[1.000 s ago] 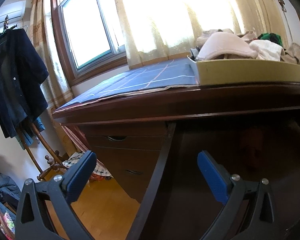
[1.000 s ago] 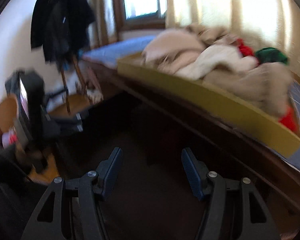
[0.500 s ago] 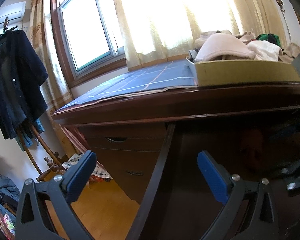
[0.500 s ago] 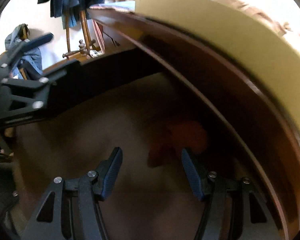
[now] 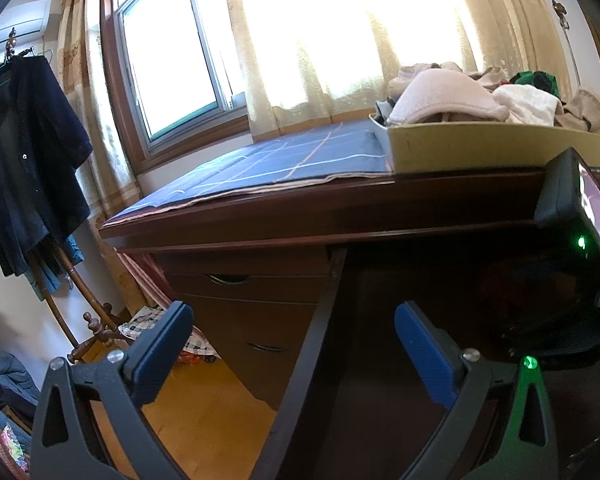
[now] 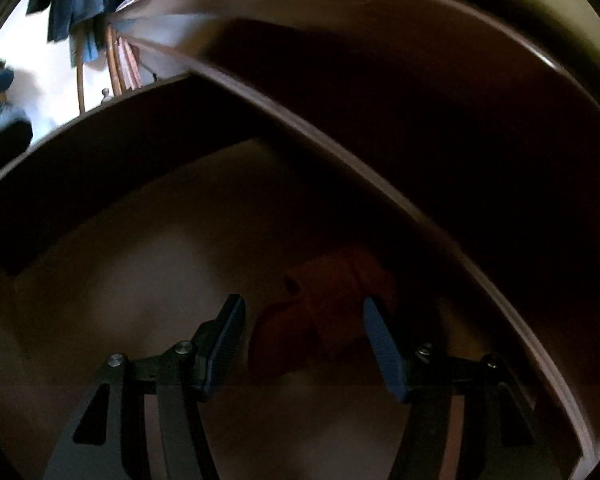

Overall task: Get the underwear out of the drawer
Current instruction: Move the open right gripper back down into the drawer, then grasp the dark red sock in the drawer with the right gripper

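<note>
Drawer (image 6: 100, 264) pulled open, dim inside; red underwear (image 6: 324, 320) lies on its floor, lower centre of right wrist view, just beyond and between fingers of right hand-held gripper (image 6: 304, 340), jaws parted, not touching it

Yellow box (image 5: 460, 148) on surface (image 5: 320, 204), upper right of left view, heaped with pale clothes (image 5: 444, 96)

No readable writing

Left hand-held gripper (image 5: 288, 344) wide apart, empty

Versus half second ago: right gripper deeper in drawer, underwear closer; its body fills right edge of left view
</note>
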`<act>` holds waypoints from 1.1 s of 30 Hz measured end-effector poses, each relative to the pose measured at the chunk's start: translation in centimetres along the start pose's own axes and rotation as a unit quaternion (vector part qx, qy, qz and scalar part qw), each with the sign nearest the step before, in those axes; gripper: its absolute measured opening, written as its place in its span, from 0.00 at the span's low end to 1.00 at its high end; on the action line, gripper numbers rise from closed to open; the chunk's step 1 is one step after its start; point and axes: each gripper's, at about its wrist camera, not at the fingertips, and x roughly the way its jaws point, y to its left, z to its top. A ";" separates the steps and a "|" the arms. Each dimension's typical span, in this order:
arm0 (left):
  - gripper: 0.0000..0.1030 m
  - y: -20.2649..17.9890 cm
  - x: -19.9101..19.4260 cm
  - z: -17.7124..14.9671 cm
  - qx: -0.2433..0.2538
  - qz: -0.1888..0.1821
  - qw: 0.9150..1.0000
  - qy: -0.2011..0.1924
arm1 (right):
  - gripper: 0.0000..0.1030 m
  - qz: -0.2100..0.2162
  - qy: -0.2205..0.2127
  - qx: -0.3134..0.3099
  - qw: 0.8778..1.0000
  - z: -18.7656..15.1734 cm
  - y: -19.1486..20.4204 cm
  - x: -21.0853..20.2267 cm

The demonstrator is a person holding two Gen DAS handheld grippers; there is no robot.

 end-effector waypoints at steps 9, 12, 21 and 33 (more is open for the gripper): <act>1.00 0.0 -0.1 0.0 0.001 0.000 1.000 0.000 | 0.12 0.085 0.022 -0.056 0.995 -1.6 0.5 -1.6; 1.00 0.1 -0.1 0.0 0.001 0.000 1.000 0.000 | 0.12 0.130 0.018 -0.074 0.989 -1.9 0.4 -3.9; 1.00 0.0 -0.1 0.0 0.000 0.002 1.000 0.002 | 0.45 0.174 0.040 -0.033 0.983 -3.7 -2.7 -7.4; 1.00 0.0 -0.2 0.0 0.000 0.000 1.000 0.002 | 0.58 0.191 0.053 -0.031 0.980 -1.5 -0.2 -3.7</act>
